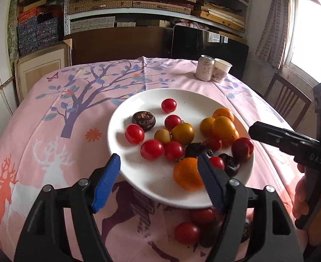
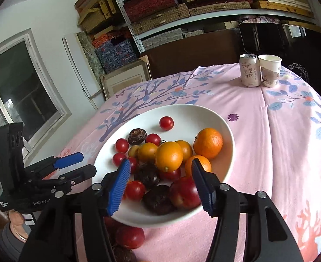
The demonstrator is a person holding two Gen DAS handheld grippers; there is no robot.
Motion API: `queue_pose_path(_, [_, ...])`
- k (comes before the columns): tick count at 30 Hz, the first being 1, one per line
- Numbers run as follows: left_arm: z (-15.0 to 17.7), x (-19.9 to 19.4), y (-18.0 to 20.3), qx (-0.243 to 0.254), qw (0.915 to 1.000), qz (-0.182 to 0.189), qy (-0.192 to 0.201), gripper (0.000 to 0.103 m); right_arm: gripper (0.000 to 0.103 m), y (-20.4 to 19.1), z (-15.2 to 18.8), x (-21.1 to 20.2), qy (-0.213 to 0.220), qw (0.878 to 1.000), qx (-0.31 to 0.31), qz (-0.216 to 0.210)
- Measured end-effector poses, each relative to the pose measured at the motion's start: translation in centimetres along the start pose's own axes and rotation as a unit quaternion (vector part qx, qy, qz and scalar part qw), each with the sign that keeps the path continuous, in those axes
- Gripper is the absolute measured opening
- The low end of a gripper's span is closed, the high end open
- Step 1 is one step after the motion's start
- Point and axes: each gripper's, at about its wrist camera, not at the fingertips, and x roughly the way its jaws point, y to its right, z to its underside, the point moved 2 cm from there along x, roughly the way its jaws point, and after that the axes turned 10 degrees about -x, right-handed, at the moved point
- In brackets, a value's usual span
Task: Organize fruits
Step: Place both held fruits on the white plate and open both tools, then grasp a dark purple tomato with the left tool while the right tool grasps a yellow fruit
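A white plate on the pink tablecloth holds cherry tomatoes, small oranges, dark brown round fruits and a red plum. My left gripper hovers open over the plate's near rim, its blue pads either side of the tomatoes and an orange, gripping nothing. In the right wrist view my right gripper is open above the plate, over the oranges and the plum, with nothing held. Loose tomatoes lie on the cloth in front of the plate.
A drink can and a paper cup stand at the table's far right. A wooden chair is beyond the right edge. Shelves of boxes fill the back wall. A hand holds the right gripper's handle.
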Motion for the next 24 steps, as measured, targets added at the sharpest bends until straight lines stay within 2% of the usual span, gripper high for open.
queue_pose_path(2, [1.3, -1.5, 0.4, 0.01, 0.9999, 0.012, -0.002, 0.078, 0.064, -0.1, 0.9, -1.9, 0.016, 1.0, 0.001, -0.007])
queue_pose_path(4, [3.1, -2.8, 1.4, 0.038, 0.9993, 0.007, -0.002, 0.079, 0.066, -0.4, 2.7, -3.3, 0.018, 1.0, -0.009, -0.01])
queue_pose_path(7, [6.4, -3.8, 2.8, 0.083, 0.9964, -0.004, -0.014, 0.079, 0.066, -1.0, 5.7, -4.0, -0.018, 0.999, -0.02, -0.02])
queue_pose_path(10, [9.0, -3.9, 3.6, 0.098, 0.9946, -0.002, -0.035, 0.079, 0.067, -2.2, 6.9, -5.3, -0.035, 0.997, -0.038, -0.052])
queue_pose_path(12, [10.0, -3.6, 4.1, 0.106, 0.9933, 0.0, -0.045, 0.073, 0.067, -3.2, 7.9, -4.9, -0.069, 0.995, -0.059, -0.046])
queue_pose_path(13, [10.2, -3.6, 4.3, 0.102, 0.9935, 0.008, -0.05, 0.063, 0.067, -3.7, 8.2, -4.6, -0.083, 0.994, -0.068, -0.036])
queue_pose_path(16, [10.4, -3.0, 4.4, 0.084, 0.9939, 0.025, -0.068, 0.062, 0.067, -4.5, 8.8, -4.2, -0.099, 0.991, -0.088, -0.03])
queue_pose_path(20, [10.6, -2.8, 4.6, 0.085, 0.9937, 0.023, -0.07, 0.061, 0.066, -3.9, 9.2, -2.7, -0.134, 0.988, -0.071, -0.036])
queue_pose_path(21, [10.7, -2.8, 4.9, 0.089, 0.9934, 0.02, -0.069, 0.061, 0.065, -3.9, 9.4, -2.4, -0.14, 0.987, -0.067, -0.045])
queue_pose_path(22, [10.9, -2.8, 5.4, 0.098, 0.9927, 0.019, -0.069, 0.059, 0.049, -3.8, 9.4, -2.2, -0.143, 0.986, -0.061, -0.059])
queue_pose_path(23, [11.2, -2.9, 5.8, 0.106, 0.9919, 0.019, -0.068, 0.056, 0.043, -3.6, 9.5, -2.0, -0.145, 0.986, -0.052, -0.065])
queue_pose_path(24, [11.5, -3.0, 6.5, 0.116, 0.9908, 0.019, -0.066, 0.054, 0.043, -3.2, 9.5, -2.1, -0.142, 0.986, -0.039, -0.072])
